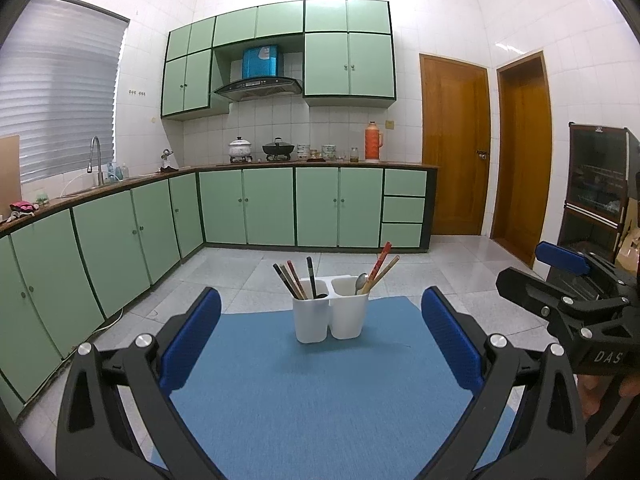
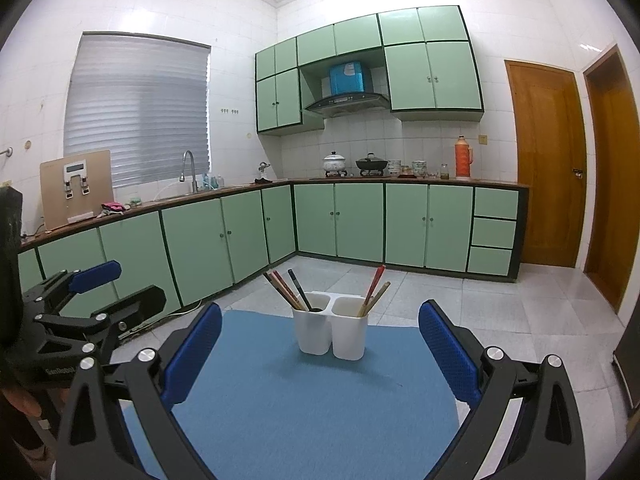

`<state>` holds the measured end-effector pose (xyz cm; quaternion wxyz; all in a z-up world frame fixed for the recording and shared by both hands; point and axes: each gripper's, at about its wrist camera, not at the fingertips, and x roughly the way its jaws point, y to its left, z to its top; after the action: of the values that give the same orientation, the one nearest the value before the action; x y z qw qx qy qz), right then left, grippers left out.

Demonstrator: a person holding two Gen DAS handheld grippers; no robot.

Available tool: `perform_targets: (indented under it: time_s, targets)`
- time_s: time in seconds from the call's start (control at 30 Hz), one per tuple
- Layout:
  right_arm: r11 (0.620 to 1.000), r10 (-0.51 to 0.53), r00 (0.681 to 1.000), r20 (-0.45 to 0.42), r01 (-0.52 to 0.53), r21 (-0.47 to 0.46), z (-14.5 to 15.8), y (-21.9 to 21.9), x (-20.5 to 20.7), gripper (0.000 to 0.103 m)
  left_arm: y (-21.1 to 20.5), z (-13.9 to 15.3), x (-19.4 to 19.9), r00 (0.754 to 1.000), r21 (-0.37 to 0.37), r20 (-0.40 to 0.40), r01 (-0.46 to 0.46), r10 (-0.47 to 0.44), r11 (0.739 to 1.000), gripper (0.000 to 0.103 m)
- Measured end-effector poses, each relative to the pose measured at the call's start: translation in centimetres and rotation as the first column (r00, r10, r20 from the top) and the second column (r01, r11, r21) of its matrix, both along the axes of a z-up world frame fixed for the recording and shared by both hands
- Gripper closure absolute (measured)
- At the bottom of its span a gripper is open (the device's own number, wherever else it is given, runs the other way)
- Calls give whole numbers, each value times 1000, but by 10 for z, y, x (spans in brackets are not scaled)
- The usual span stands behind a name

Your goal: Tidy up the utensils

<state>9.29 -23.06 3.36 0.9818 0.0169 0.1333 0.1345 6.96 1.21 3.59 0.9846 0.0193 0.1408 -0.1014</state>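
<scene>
A white two-compartment utensil holder stands at the far end of a blue mat. Its left cup holds several dark and brown chopsticks. In the right cup are a metal spoon and red and wooden chopsticks. My left gripper is open over the near mat, well short of the holder, holding nothing. My right gripper hangs beside it, open and empty too. Each gripper shows at the other view's edge: right gripper, left gripper.
Past the mat's far edge lies a tiled floor, ringed by green kitchen cabinets with a sink, pots and a thermos on the counter. Two wooden doors stand at right. A dark glass-front cabinet is close on the right.
</scene>
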Motion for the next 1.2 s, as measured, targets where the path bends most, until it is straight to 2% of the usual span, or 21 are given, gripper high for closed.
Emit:
perform_targets:
  time_s: [1.2]
  targets:
    - [1000, 1, 1000, 2, -1, 3, -1, -2, -1, 6, -1, -3, -2, 1000, -1, -5, -3, 3, 1000, 6]
